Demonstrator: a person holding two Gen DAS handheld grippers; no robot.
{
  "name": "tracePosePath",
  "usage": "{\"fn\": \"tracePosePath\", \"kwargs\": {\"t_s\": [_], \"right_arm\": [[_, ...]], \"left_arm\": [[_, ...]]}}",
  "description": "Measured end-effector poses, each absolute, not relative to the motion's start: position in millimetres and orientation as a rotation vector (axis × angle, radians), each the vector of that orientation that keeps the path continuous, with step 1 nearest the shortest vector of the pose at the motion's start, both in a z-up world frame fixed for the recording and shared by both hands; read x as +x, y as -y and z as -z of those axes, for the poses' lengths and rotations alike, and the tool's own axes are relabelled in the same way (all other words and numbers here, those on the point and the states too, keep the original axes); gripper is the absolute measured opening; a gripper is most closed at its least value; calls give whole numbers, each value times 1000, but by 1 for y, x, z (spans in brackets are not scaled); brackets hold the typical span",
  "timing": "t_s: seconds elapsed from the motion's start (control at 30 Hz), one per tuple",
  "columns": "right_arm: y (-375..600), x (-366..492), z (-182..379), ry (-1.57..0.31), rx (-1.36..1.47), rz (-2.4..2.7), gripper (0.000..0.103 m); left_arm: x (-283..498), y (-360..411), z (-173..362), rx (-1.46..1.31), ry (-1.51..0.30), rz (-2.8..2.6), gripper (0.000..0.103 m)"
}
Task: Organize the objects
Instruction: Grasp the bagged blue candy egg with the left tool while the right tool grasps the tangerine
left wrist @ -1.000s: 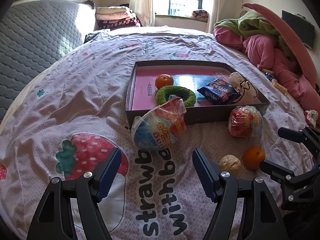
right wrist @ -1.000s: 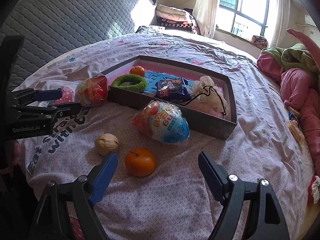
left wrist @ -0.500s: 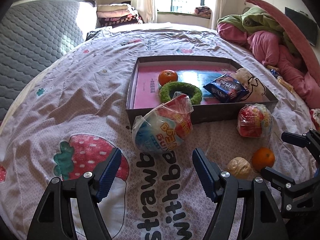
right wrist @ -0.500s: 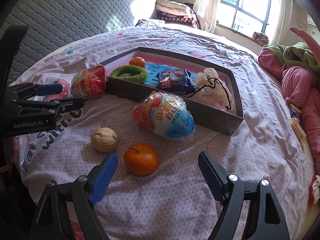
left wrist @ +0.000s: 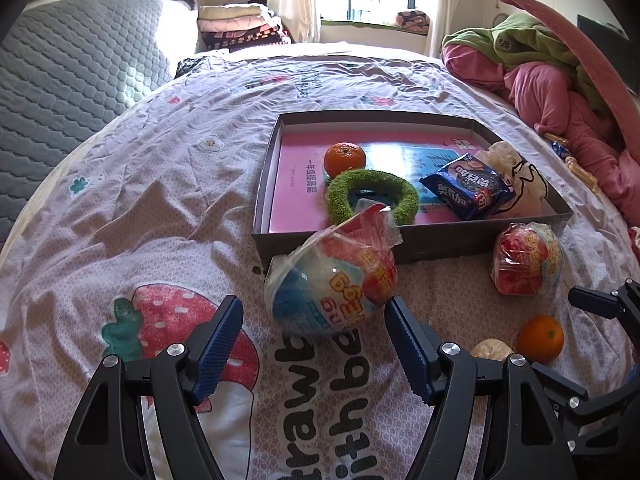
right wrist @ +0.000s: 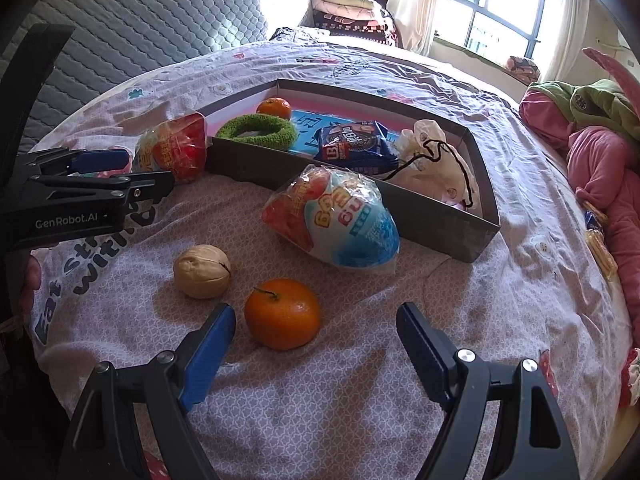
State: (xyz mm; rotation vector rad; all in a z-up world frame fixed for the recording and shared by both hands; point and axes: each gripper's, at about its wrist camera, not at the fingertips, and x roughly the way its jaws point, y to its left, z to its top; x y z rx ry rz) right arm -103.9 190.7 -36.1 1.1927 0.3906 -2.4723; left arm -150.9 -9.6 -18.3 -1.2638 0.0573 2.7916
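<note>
A grey box (left wrist: 440, 242) on the bed holds an orange (left wrist: 344, 158), a green ring (left wrist: 372, 196), a blue biscuit pack (left wrist: 468, 190) and a white pouch (left wrist: 516, 184). In front of it lie two wrapped egg toys. My left gripper (left wrist: 314, 340) is open, with the blue-and-red egg toy (left wrist: 332, 284) just beyond its fingertips. My right gripper (right wrist: 316, 344) is open around a loose orange (right wrist: 282, 313), not touching it. A walnut (right wrist: 202, 271) lies left of it. The other egg toy (right wrist: 336, 220) lies against the box wall (right wrist: 436, 224).
A second red egg toy (left wrist: 526, 262) lies by the box's right corner. Pink and green bedding (left wrist: 560, 80) is piled at the right. A grey quilted headboard (left wrist: 72, 72) rises at the left. The left gripper's body (right wrist: 80, 196) shows at the left of the right wrist view.
Both grippers have moved forward and lower. The blue-and-red egg toy now sits near the left fingertips, and the loose orange now lies between the right fingers.
</note>
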Motion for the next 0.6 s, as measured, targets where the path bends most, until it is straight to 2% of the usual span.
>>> {"fn": "tracePosePath", "kwargs": {"t_s": [0.2, 0.47, 0.6], "right_arm": [[-189, -106, 38, -387, 1195, 2468, 79], [-186, -111, 42, -373, 1215, 2442, 61], [-183, -111, 44, -376, 1217, 2436, 57]], "left_arm": [[-163, 6, 22, -1286, -48, -2791, 75], [-176, 1, 26, -1315, 25, -2765, 75], [-179, -3, 28, -1323, 28, -2764, 75]]}}
